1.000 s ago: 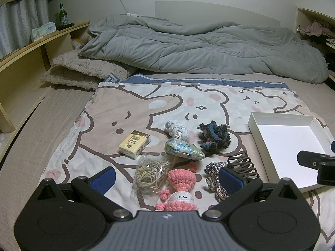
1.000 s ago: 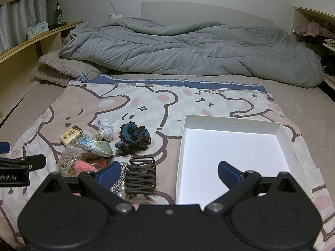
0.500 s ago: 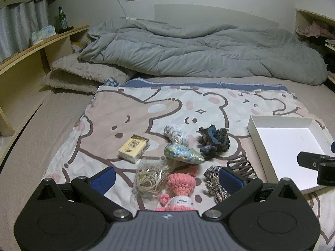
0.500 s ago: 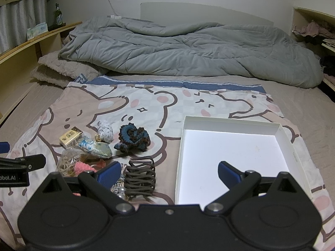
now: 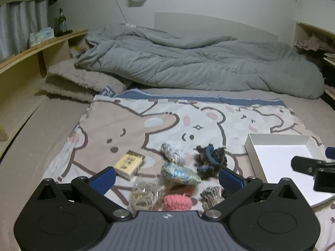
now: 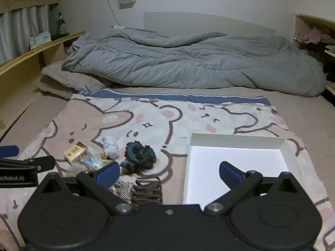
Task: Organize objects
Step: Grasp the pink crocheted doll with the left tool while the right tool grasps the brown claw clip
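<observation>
Hovering over the bed with both claws spread wide and holding nothing, the person is, by my reading, sitting at the very start: no item is lying in the white box yet.

Going left to right on the cartoon-bear blanket, the small things are lying in one cluster: the yellow card box, the bag of rubber bands, the pale scrunchie, the blue floral pouch, the pink crochet toy, the dark blue scrunchie and the striped hair tie. The white box is resting just beside them on the right.

The left claw is hanging above the cluster; the right claw is straddling the box's near-left edge. The next move is probably calling for one claw to drop onto a soft item and close.

The left view is showing the pink toy, which the right view is hiding; the right view is showing the dark hair claw clip and the whole box floor.
</observation>
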`<state>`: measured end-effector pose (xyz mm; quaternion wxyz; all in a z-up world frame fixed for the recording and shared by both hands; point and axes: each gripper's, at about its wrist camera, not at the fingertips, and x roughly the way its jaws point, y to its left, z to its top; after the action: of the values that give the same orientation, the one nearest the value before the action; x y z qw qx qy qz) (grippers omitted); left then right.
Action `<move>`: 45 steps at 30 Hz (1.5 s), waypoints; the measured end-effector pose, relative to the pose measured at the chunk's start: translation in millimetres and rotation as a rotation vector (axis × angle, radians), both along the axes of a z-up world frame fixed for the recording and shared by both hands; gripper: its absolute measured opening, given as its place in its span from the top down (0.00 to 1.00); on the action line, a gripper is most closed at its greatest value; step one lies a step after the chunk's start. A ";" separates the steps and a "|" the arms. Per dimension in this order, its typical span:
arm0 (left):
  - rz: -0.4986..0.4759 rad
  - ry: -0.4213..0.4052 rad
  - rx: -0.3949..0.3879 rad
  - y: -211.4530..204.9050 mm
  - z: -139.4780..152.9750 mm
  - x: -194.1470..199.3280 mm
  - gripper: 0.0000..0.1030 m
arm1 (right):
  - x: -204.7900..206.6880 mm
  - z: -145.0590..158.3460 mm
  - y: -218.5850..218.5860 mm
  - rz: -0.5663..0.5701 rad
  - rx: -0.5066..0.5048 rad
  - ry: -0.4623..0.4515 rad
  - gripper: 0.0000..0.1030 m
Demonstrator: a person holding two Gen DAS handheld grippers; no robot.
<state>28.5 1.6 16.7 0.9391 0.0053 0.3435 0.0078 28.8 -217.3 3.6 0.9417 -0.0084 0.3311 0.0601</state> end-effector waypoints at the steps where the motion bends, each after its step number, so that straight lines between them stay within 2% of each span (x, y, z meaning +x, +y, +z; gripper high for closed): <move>1: -0.003 -0.006 0.007 -0.6 1.3 2.2 0.00 | 2.8 0.7 1.4 0.005 0.000 0.002 0.01; 4: -0.012 -0.005 0.023 -3.6 1.5 11.5 0.00 | 12.4 0.9 5.7 0.029 0.014 0.010 0.01; 9: -0.017 0.024 0.028 -4.9 -6.5 28.3 0.00 | 29.1 -1.7 17.6 0.063 0.018 0.008 0.11; 11: -0.008 0.034 0.040 -5.2 -12.2 34.4 0.01 | 39.8 -6.1 19.8 0.065 0.044 0.036 0.18; 15: -0.002 0.069 0.044 -2.3 -24.9 45.1 0.03 | 61.6 -22.7 19.0 0.053 0.089 0.103 0.23; 22: 0.022 0.196 -0.012 9.8 -60.8 61.6 0.20 | 85.5 -64.3 18.0 0.056 0.101 0.236 0.30; 26: 0.029 0.295 -0.070 15.3 -83.7 68.3 0.33 | 93.4 -85.9 17.0 0.029 0.082 0.324 0.31; 34: -0.024 0.422 -0.096 11.6 -111.7 72.5 0.46 | 100.3 -109.6 17.6 0.066 0.083 0.402 0.31; 38: -0.027 0.476 -0.069 8.3 -126.4 73.9 0.47 | 102.4 -117.4 23.5 0.081 0.055 0.429 0.32; 45: -0.011 0.527 -0.094 5.1 -141.5 77.6 0.47 | 103.3 -127.3 34.4 0.108 0.000 0.462 0.32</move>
<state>106.1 6.7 -124.8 0.8164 -0.0346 0.5763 -0.0151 132.0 -182.9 -123.7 0.8362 -0.0121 0.5370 0.1107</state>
